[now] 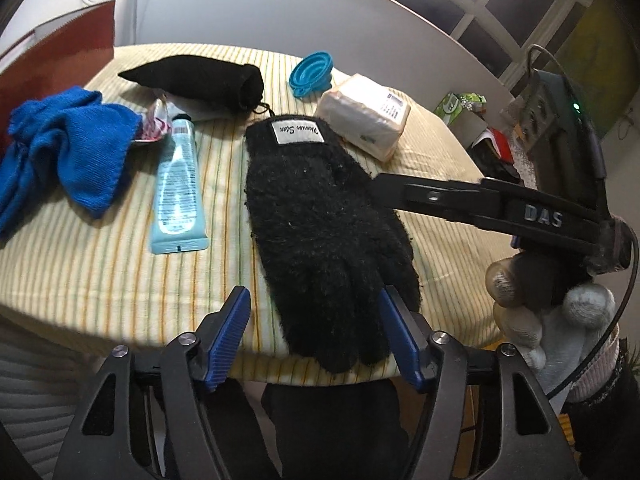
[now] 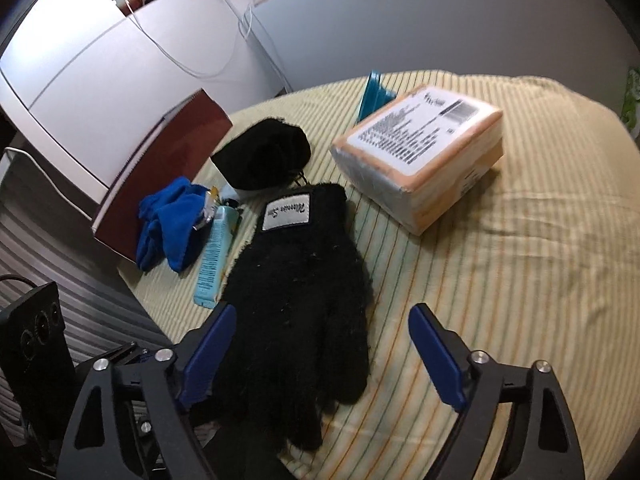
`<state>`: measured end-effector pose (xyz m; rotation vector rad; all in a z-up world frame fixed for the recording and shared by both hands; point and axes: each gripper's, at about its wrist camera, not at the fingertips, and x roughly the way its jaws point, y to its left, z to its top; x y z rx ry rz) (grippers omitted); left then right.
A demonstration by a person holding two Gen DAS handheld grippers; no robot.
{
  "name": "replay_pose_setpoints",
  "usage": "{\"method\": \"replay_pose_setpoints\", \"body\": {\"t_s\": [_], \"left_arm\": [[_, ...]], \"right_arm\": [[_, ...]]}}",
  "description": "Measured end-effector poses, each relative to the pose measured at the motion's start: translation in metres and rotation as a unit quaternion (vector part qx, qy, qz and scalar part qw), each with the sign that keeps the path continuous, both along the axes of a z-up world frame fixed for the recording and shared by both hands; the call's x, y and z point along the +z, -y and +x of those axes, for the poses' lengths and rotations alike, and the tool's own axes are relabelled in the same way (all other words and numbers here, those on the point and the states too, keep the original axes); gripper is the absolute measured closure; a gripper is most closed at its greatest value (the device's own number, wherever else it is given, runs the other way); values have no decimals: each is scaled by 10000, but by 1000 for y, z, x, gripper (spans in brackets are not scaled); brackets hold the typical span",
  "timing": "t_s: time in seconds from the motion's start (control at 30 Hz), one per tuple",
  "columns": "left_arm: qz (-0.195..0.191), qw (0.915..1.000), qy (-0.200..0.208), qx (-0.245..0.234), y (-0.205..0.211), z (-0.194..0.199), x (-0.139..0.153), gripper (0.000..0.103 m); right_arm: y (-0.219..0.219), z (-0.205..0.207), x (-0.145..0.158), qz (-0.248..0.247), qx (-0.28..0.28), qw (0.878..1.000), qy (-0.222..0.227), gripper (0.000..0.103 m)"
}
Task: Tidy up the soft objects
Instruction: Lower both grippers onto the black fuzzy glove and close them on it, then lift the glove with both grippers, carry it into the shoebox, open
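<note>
A: Where's the glove?

B: On the striped tablecloth (image 1: 100, 280), a fuzzy black glove (image 1: 320, 220), long axis running away from me, fingertips nearest. My left gripper (image 1: 316, 320) straddles those fingertips, jaws well apart, holding nothing.

A: And the right?

B: My right gripper (image 2: 320, 344) is open over its finger end too, empty. Blue knit cloth (image 1: 60, 152) bunched far left, beyond the smooth tube (image 1: 178, 188).

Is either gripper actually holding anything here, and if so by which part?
Nothing is held. The left gripper and right gripper both stand open around the finger end of the black glove, which lies flat on the striped cloth.
</note>
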<state>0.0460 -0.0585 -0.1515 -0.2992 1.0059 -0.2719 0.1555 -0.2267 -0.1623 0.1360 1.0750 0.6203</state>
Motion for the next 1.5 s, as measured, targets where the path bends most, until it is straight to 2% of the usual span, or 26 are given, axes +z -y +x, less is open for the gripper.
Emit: {"method": "replay_pose_setpoints", "body": {"t_s": [0.1, 0.2, 0.27, 0.33, 0.5, 0.63, 0.8, 0.97, 1.1, 1.3, 1.5], "left_arm": [[9, 10000, -84, 17, 1, 5, -5, 42], [39, 10000, -83, 15, 2, 9, -6, 42], [73, 9999, -76, -20, 4, 11, -6, 47], [58, 10000, -71, -23, 6, 14, -7, 49], [82, 9999, -39, -59, 8, 20, -8, 55], [108, 9999, -14, -116, 11, 22, -8, 67], [111, 9998, 13, -180, 17, 27, -9, 77], [53, 9995, 85, -293, 26, 32, -9, 81], [35, 9993, 144, -342, 31, 36, -8, 83], [41, 9987, 286, -411, 34, 36, -2, 84], [40, 9972, 582, -470, 29, 27, 17, 84]], "right_arm": [[-5, 7, -9, 50, 80, 9998, -180, 32], [-7, 9, -12, 35, 127, 9997, -203, 34], [-9, 9, -12, 13, 173, 9997, -174, 38], [-12, 9, -12, 40, 258, 9994, -218, 46], [-16, 7, -14, -26, 387, 9990, -236, 47], [-18, 8, -15, 71, 428, 9985, -336, 51], [-22, 7, -15, 219, 507, 9976, -418, 56], [-23, 10, -20, 483, 524, 9952, -671, 71], [-20, 11, -21, 565, 466, 9944, -758, 87], [-16, 9, -13, 692, 387, 9943, -713, 90], [-14, 2, 7, 748, 370, 9951, -527, 90]]}}
